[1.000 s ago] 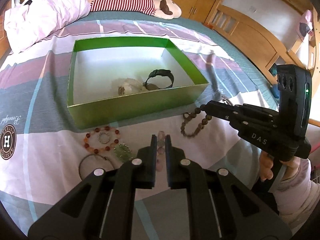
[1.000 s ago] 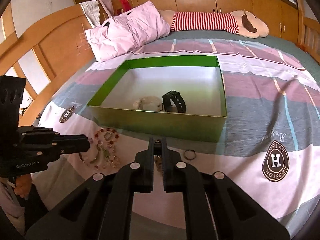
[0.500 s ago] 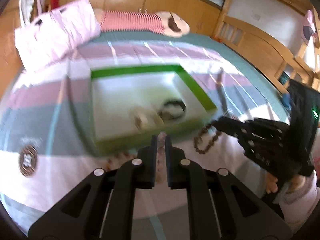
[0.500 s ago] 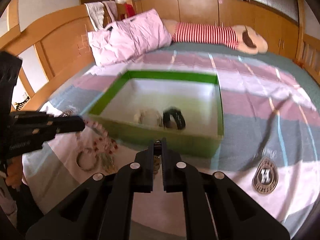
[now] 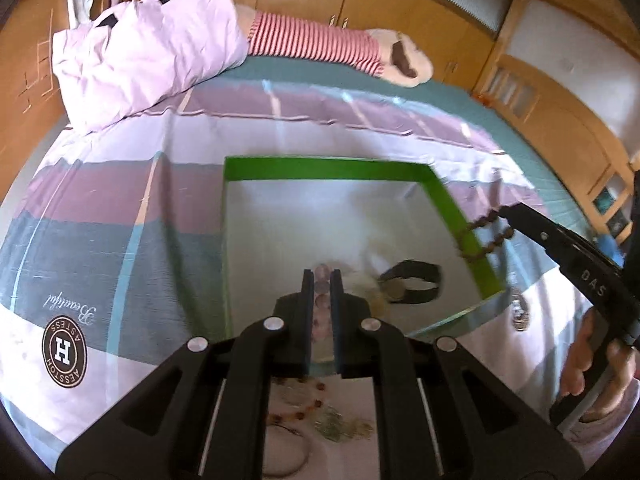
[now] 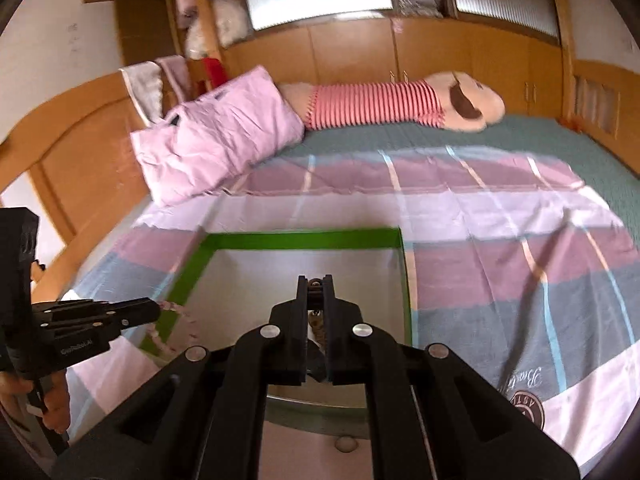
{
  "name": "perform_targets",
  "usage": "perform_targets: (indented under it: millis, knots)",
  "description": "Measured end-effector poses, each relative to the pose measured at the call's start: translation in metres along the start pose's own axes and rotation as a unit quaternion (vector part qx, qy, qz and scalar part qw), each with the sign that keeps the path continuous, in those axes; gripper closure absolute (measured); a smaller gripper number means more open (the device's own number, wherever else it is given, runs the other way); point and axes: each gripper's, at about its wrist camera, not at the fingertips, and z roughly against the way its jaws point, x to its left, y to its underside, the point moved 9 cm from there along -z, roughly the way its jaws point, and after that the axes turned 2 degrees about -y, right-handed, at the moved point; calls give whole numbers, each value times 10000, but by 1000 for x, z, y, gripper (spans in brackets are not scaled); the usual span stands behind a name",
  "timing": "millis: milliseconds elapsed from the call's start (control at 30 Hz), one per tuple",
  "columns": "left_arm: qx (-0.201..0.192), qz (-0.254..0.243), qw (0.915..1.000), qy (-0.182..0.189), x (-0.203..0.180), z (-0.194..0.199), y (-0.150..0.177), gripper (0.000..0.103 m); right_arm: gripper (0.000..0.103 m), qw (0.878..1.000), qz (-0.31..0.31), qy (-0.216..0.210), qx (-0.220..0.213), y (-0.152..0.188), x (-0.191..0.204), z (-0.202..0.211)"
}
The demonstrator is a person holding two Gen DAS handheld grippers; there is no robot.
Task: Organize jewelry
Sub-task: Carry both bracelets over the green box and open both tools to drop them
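A bed with a striped purple, grey and white sheet carries an open green-walled cardboard box, a black watch inside it. Above the box, the left gripper pinches a pale pink bead bracelet, while the right gripper clamps a brown wooden bead bracelet.

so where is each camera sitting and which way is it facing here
Left wrist: on the left gripper, facing down its fingers over the green box toward the pink pillow; a pale pink bead bracelet is pinched in the jaws. The right gripper with a brown bead bracelet, and the person's right hand, show at right.
Right wrist: on the right gripper, facing the same box; the left gripper and left hand show at left.
Shared: box, pillow, striped plush toy, both grippers.
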Motion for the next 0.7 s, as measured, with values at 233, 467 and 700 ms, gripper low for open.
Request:
perform_targets:
  millis: [233,467,700]
  knots:
    - [115,219,9997,-81,17,-9,2,84,64,9996,82,-45,282,15,2,-10]
    - [35,138,9997,-201,28,27,17,63,51,9915,383,-955,802,56,58,5]
    - [903,644,9925,-519,60,22,83,54,51,9644,1428,-1272,1828,139,132,-29]
